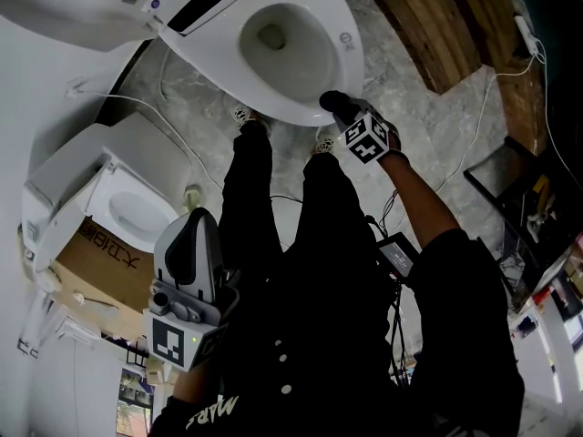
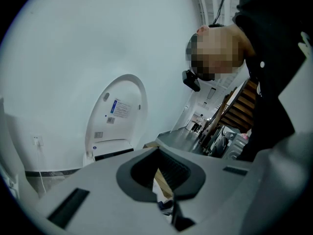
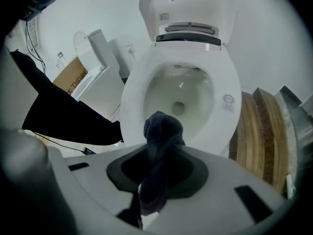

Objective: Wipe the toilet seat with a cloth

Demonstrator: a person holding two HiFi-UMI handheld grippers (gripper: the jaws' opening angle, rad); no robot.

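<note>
The white toilet seat point(image 1: 350, 51) rings an open bowl, with the lid point(image 3: 188, 4) raised behind it. My right gripper point(image 1: 339, 107) is shut on a dark blue cloth point(image 3: 162, 131). The bunched cloth point(image 1: 332, 100) hangs at the seat's front rim point(image 3: 133, 99); whether it touches is hidden. My left gripper point(image 1: 193, 221) is held back near the person's body, far from the seat. In the left gripper view the left gripper point(image 2: 164, 175) is shut with nothing in it and faces a white wall and a raised toilet lid point(image 2: 117, 114).
The person's legs and shoes point(image 1: 246, 115) stand right before the bowl. A second toilet point(image 1: 127, 209) and a cardboard box point(image 1: 96, 255) sit at the left. Wooden planks point(image 1: 437, 25) lie at the right. Cables and a black device point(image 1: 397, 253) cross the grey floor.
</note>
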